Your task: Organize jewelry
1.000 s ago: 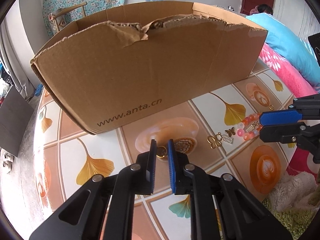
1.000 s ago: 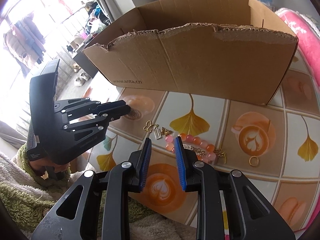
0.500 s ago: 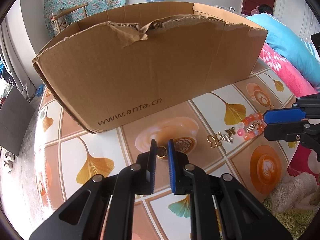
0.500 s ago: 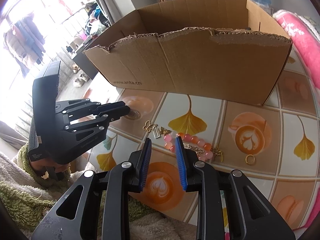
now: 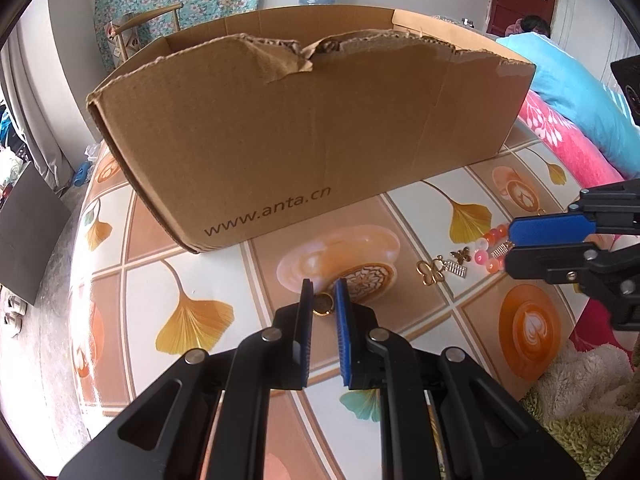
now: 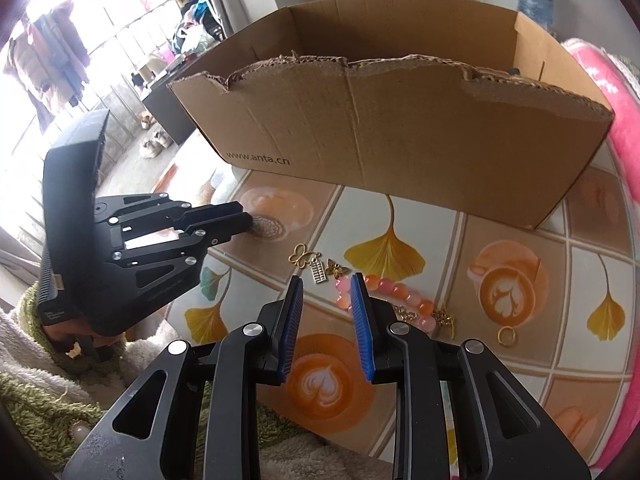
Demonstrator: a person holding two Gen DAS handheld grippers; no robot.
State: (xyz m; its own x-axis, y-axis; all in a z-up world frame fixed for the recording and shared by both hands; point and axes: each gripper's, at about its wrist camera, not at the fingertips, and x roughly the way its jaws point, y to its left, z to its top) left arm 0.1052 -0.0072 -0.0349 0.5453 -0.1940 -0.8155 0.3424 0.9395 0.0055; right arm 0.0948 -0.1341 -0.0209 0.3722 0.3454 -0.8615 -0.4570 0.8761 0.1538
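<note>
Looking down from the left wrist, the left gripper (image 5: pixel 323 294) has its fingers (image 5: pixel 306 320) drawn narrow around a small gold ring (image 5: pixel 322 305) that lies on the tabletop (image 5: pixel 200 272); the ring sits between the blue pads at their tips, but whether the pads actually press on it cannot be told. Beyond the fingertips stands a torn cardboard box (image 5: pixel 304 128) printed with a web address. To the right of the fingers lie a gold butterfly charm (image 5: pixel 430 273), a smaller butterfly charm (image 5: pixel 460 255) and a little abacus charm (image 5: pixel 457 270), then a pink bead bracelet (image 5: pixel 490 246). The right gripper (image 5: pixel 510 240) comes in from the right edge, its tips over the beads.

From the right wrist, the right gripper (image 6: pixel 326 284) has its fingers (image 6: pixel 362 320) partly apart and nothing between them. The bead bracelet (image 6: pixel 396 296) lies just past the right fingertip and runs off to the right, partly hidden by that finger, ending near a gold clasp (image 6: pixel 444 316). A second gold ring (image 6: pixel 506 336) lies further right. The butterfly charm (image 6: pixel 300 257) and the abacus charm (image 6: pixel 319 272) lie just ahead of the fingertips. The left gripper (image 6: pixel 246 222) is off to the left, its tips down at the tabletop (image 6: pixel 520 360). The box (image 6: pixel 400 128) stands behind.
</note>
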